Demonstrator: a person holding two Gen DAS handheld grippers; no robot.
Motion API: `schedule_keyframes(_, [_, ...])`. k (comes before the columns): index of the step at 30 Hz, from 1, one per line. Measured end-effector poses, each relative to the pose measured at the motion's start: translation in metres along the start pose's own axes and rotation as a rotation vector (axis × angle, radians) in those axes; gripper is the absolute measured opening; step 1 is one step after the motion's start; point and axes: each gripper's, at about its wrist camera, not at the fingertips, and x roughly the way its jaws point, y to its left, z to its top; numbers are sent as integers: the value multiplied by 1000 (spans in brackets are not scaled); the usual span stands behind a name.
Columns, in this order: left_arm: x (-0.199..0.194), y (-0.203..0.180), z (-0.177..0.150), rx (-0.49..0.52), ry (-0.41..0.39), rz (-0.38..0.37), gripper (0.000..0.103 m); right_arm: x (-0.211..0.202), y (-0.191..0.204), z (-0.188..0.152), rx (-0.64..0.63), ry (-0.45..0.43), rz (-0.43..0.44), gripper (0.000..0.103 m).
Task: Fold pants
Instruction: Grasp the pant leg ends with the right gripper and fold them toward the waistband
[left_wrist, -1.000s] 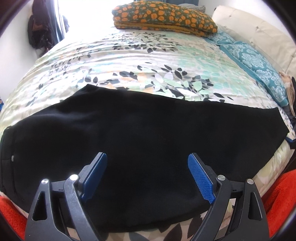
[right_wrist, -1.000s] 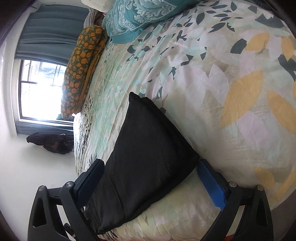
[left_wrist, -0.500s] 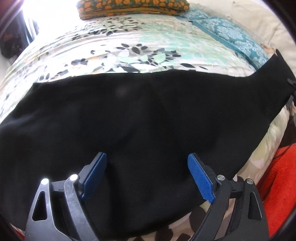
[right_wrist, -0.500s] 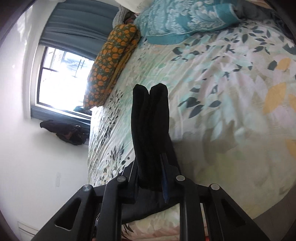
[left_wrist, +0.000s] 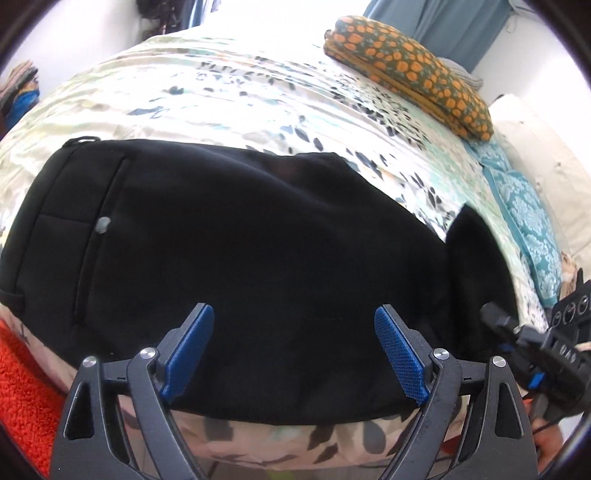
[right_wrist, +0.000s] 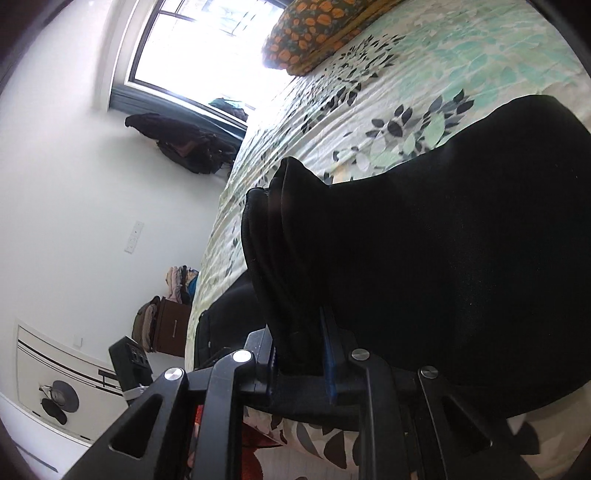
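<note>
Pants (left_wrist: 240, 240), black, lie spread across the floral bedspread (left_wrist: 258, 103) near the bed's front edge, waistband end to my left with a pocket seam and a small grey button showing. My left gripper (left_wrist: 293, 354) hovers over the near hem area, its blue fingers (left_wrist: 188, 350) released and wide apart, nothing pressed between them. My right gripper (right_wrist: 299, 350) is clenched on the bunched leg ends, several layers of black cloth standing up from between its fingers, and the lifted leg arcs off to the right above the bedspread. In the left view that raised fold shows at the right side. An orange-patterned pillow (left_wrist: 406, 70) sits far back, well apart from the pants.
</note>
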Motion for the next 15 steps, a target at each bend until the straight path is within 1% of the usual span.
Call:
schedule_keyframes(1, [0, 4, 0, -10, 1, 1, 90, 15, 6, -8, -35, 28, -28, 26])
schedule_keyframes(2, [0, 6, -1, -14, 4, 0, 90, 26, 10, -15, -70, 57, -58, 38])
schedule_keyframes(3, [0, 8, -1, -15, 4, -5, 90, 32, 13, -19, -98, 84, -72, 58])
schedule_keyframes(5, [-4, 8, 0, -11, -7, -23, 90, 22, 21, -23, -158, 92, -83, 76])
schedule_keyframes(6, [-5, 6, 1, -6, -16, -33, 90, 11, 24, -25, -192, 90, -98, 80])
schedule_keyframes(8, [-9, -2, 1, 14, -30, -71, 90, -17, 26, -28, -271, 74, -157, 82])
schedule_keyframes(10, [-11, -18, 0, 58, -26, -141, 88, -50, 22, -32, -343, 27, -220, 85])
schedule_keyframes(11, [-11, -30, -3, 93, -20, -174, 88, -66, 18, -34, -360, -3, -251, 89])
schedule_keyframes(13, [-14, -57, -10, 189, -21, -217, 88, -90, 4, -37, -346, -65, -303, 92])
schedule_keyframes(15, [-14, -87, -20, 293, -31, -227, 88, -109, -14, -42, -278, -107, -320, 92])
